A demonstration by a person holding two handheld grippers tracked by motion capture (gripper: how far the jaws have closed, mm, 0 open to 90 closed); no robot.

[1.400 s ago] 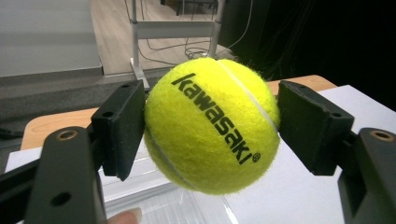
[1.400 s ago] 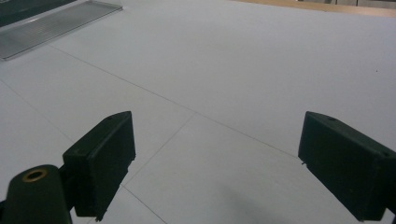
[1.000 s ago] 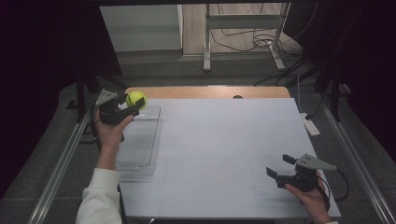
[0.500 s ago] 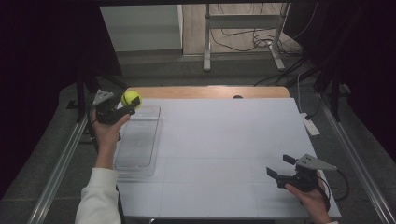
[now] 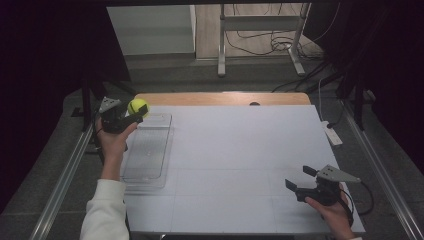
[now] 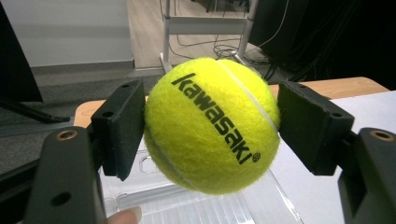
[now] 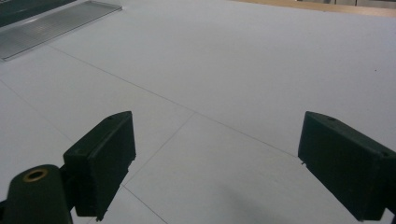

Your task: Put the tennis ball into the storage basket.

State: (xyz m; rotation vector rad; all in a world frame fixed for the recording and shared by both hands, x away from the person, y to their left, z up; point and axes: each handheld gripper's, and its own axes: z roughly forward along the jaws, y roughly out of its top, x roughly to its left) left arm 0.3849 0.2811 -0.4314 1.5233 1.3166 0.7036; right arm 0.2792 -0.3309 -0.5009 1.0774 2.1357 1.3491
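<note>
A yellow tennis ball [image 5: 137, 107] marked "kawasaki" [image 6: 212, 123] is clamped between the two black jaws of my left gripper [image 5: 134, 113]. That gripper is held up at the table's far left, over the far end of a clear plastic tray [image 5: 147, 160]. The tray's ribbed bottom [image 6: 187, 207] shows beneath the ball. My right gripper [image 5: 300, 181] stands open low over the white table sheet [image 5: 240, 150] at the near right, with nothing between its jaws [image 7: 210, 168].
The tray's corner [image 7: 56, 21] lies far off at the upper left of the right gripper view. A small white device [image 5: 332, 135] sits at the table's right edge. Metal rails [image 5: 60, 185] run along both sides of the table.
My left gripper, still holding the ball, has drifted slightly left and toward the far end of the tray. The right gripper has stayed in place.
</note>
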